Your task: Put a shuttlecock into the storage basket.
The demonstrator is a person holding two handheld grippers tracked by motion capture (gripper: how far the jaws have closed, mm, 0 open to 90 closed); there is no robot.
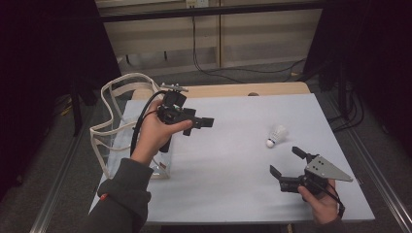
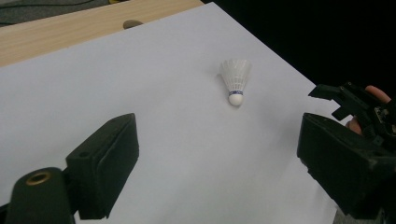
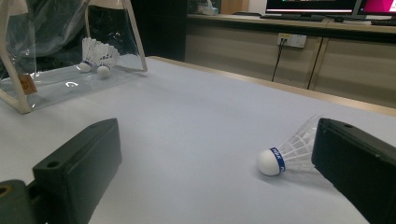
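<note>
shuttlecock point(image 1: 276, 135) lies on its side on the white sheet point(image 1: 228, 165), right half, just ahead of my right gripper point(image 1: 287, 161), apart from it. right jaws wide open, empty. my left gripper point(image 1: 206, 122) hangs over the sheet's left part, jaws wide, nothing between them. clear bag point(image 1: 116, 127) at the left edge already has two shuttlecocks point(image 3: 97, 57) inside. to do it well: slide the right jaws level round the cork end, close softly, don't crush the feathers. blue band on the cork has writing, too small to read.
</note>
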